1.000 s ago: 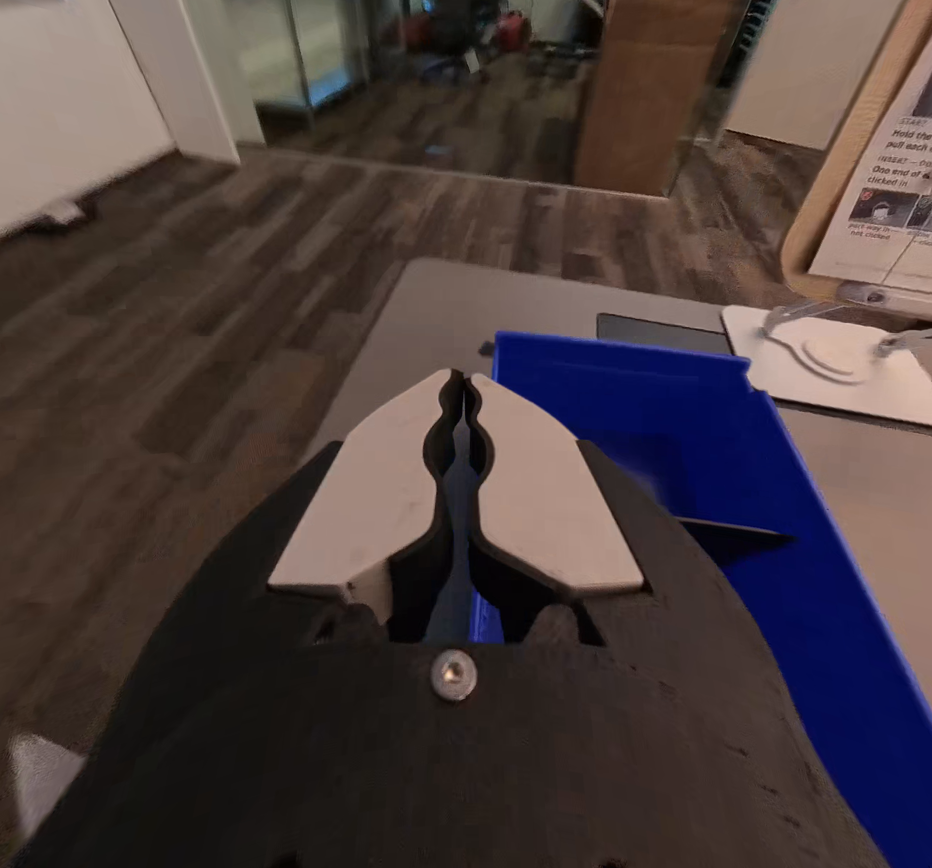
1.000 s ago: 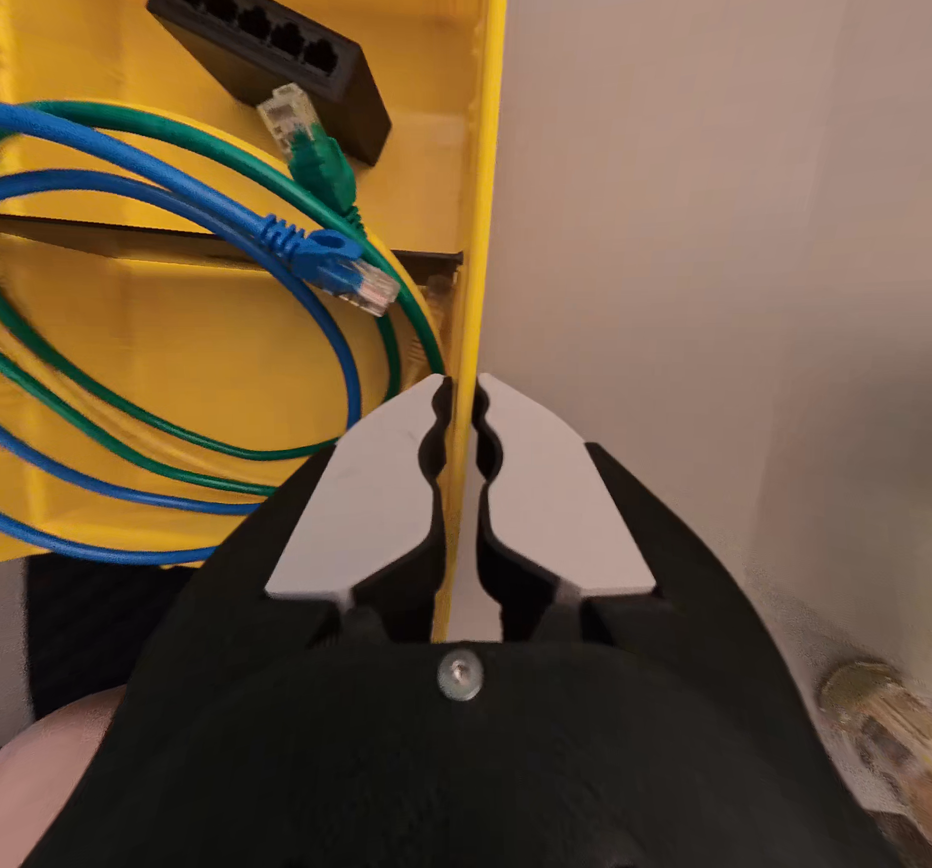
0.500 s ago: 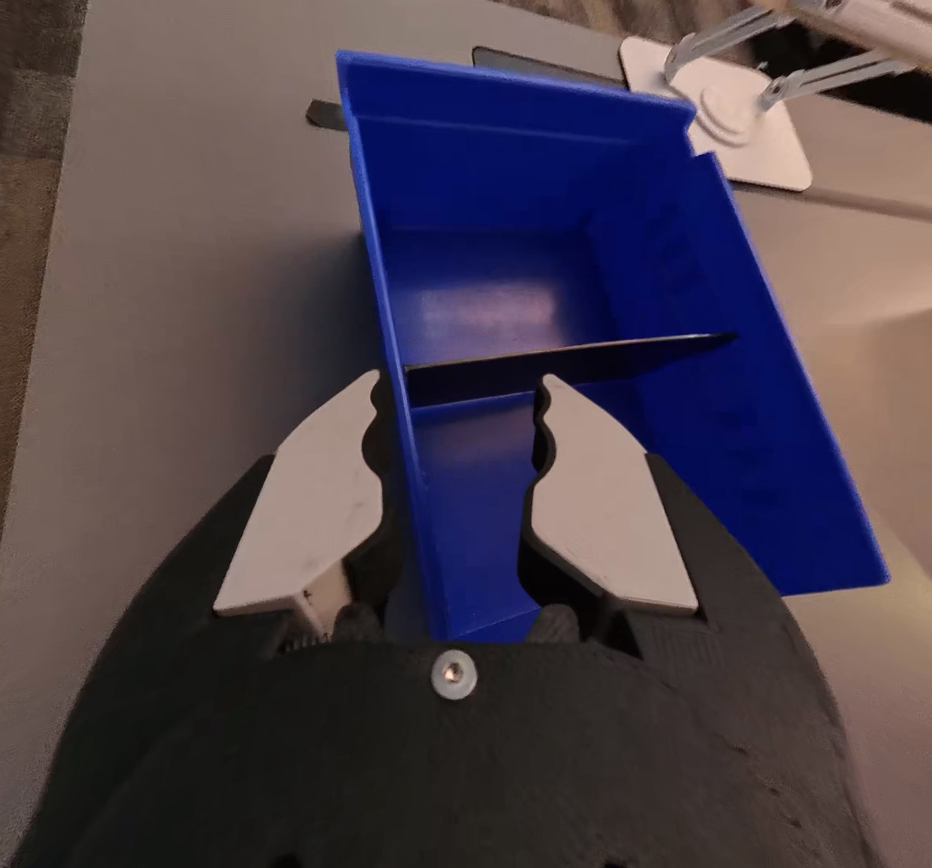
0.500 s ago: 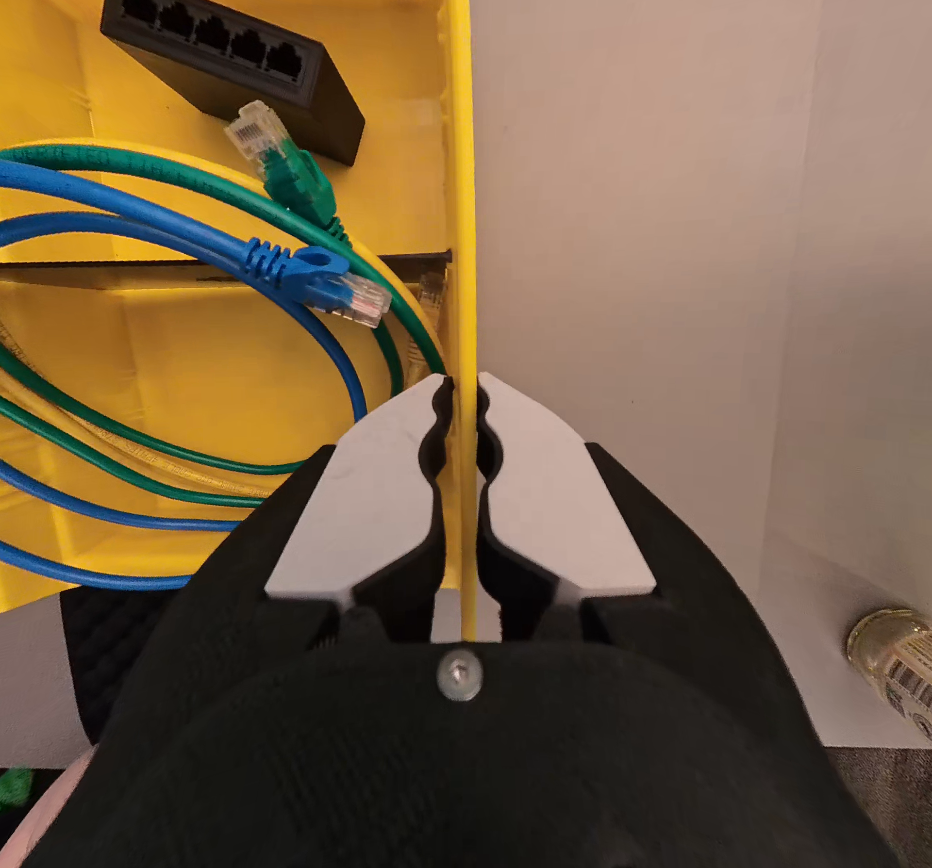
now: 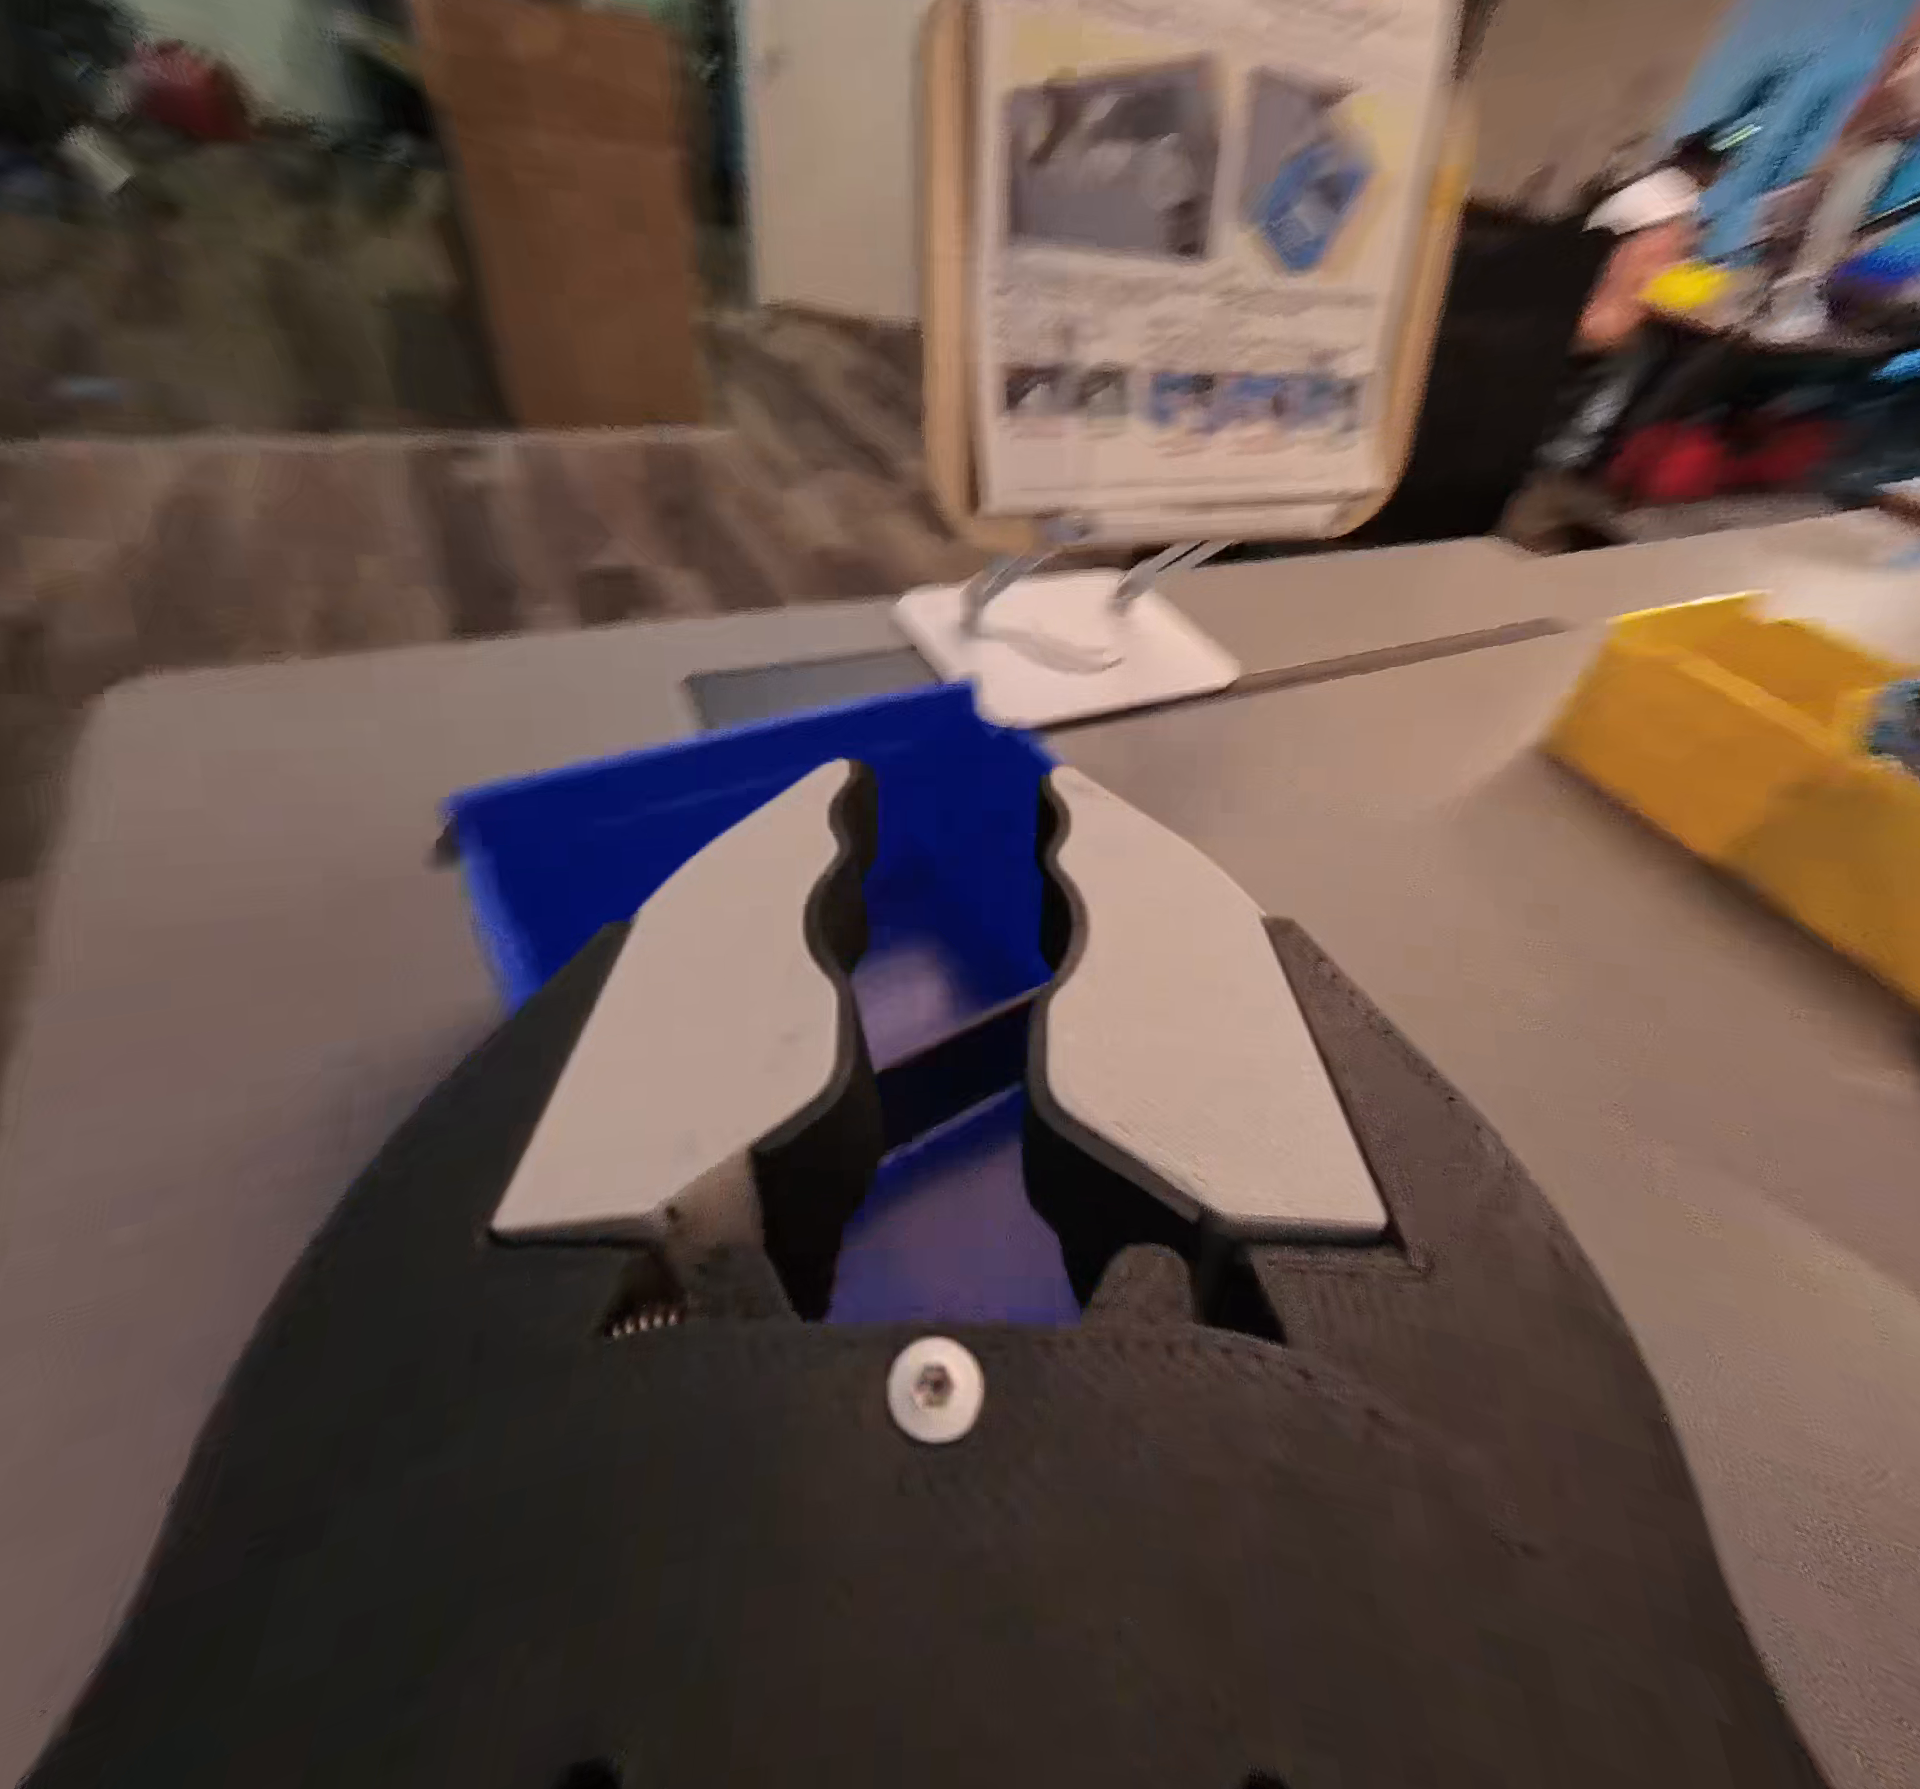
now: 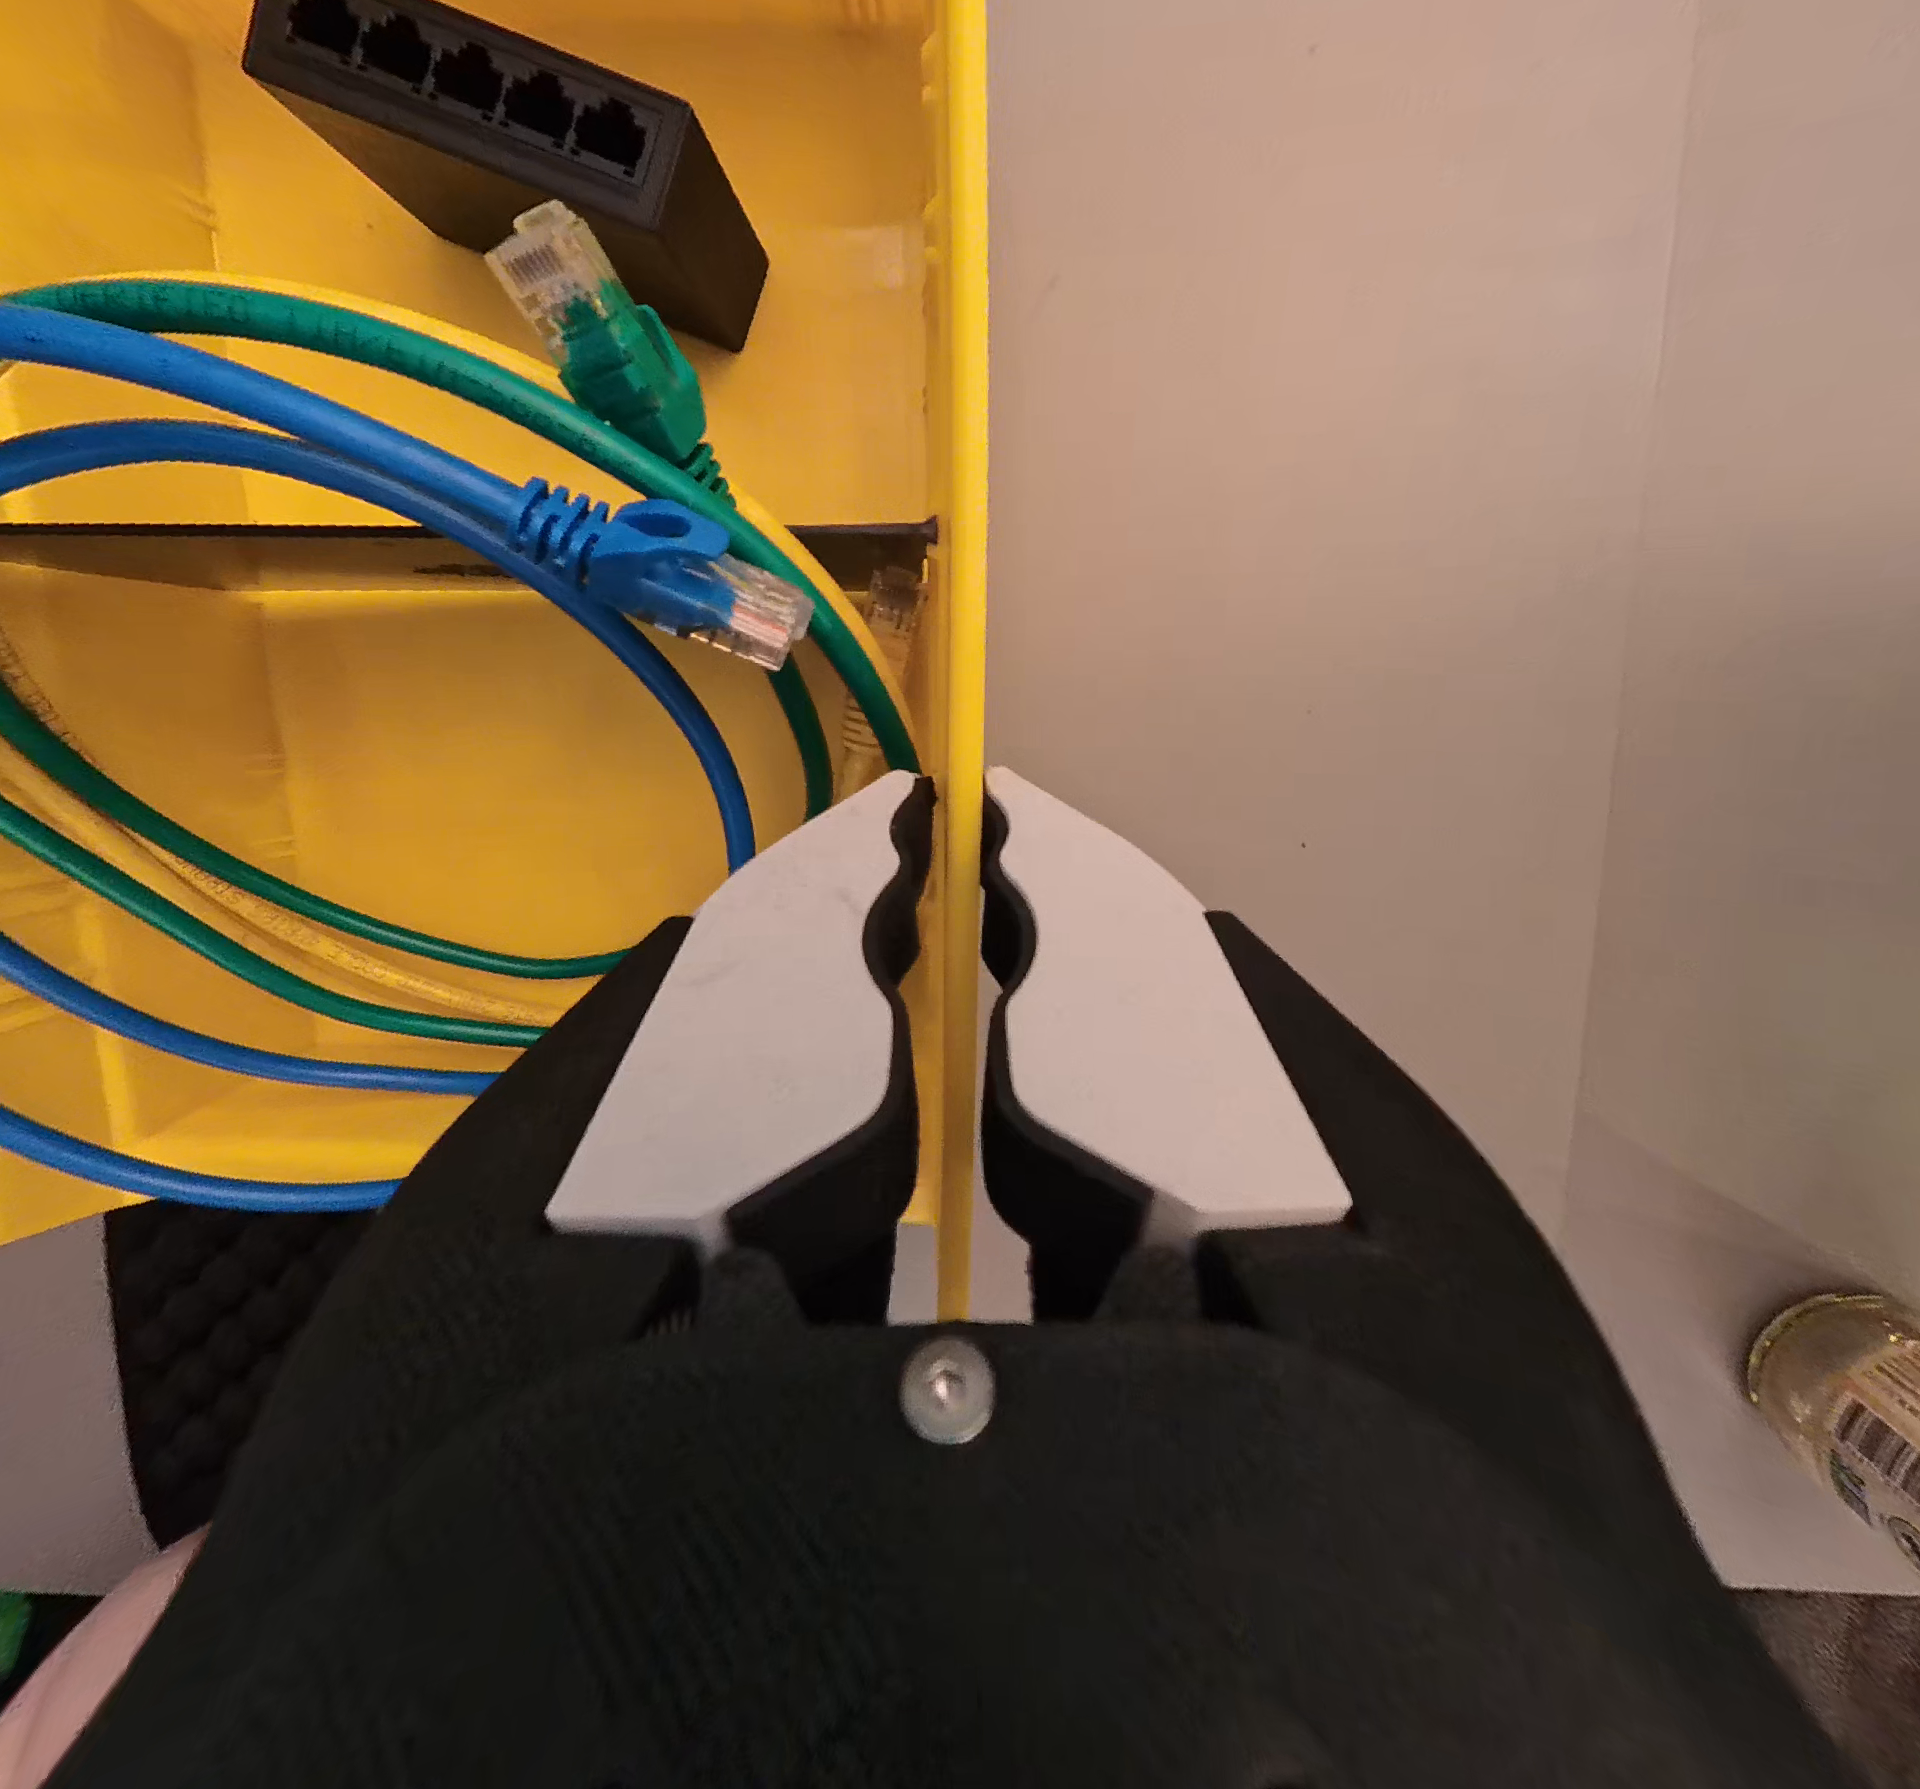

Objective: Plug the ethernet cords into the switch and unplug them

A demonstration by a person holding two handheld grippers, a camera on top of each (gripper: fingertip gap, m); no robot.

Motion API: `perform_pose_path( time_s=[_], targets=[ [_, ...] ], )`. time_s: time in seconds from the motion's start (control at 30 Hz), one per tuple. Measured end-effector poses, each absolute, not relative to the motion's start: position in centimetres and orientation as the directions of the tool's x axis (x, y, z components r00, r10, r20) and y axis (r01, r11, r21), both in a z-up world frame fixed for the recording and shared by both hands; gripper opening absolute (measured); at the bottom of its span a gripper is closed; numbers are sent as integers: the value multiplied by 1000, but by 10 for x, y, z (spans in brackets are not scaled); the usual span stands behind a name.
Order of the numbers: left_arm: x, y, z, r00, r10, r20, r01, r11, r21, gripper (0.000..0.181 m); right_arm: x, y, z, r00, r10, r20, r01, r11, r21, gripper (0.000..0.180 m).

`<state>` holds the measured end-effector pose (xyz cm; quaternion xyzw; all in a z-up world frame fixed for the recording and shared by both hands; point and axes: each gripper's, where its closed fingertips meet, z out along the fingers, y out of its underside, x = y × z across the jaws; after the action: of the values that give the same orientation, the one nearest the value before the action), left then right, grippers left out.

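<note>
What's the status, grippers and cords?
Left gripper open above blue bin. Right gripper shut on yellow bin wall. Switch ports empty; green cord and blue cord unplugged.

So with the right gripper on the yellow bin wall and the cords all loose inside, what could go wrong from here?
1. The right gripper pinches the yellow bin by its thin side wall alone; it could tip or slip, shifting the switch.
2. The blue cord and green cord loop over each other, so pulling one plug may drag the other.
</note>
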<state>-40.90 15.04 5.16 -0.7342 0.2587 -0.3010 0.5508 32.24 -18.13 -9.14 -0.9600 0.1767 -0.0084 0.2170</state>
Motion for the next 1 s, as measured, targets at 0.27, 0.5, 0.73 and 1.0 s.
perform_pose_path(
  time_s=[0.27,0.5,0.73,1.0],
  targets=[
    [-473,152,-22,834,-480,271,-93,-607,-789,45,295,-171,-92,939,-314,-143,-345,-869,-354,5],
    [-471,142,-88,850,-383,362,-161,-843,-513,32,240,-135,-94,968,-200,-150,-234,-937,-260,9],
    [-468,137,-113,871,-480,101,-413,-828,-380,7,172,-104,-93,982,-28,-187,-71,-971,-228,10],
    [-391,123,-115,759,-647,68,-601,-737,-307,7,115,-83,-93,980,133,-146,101,-972,-212,12]
  ],
)
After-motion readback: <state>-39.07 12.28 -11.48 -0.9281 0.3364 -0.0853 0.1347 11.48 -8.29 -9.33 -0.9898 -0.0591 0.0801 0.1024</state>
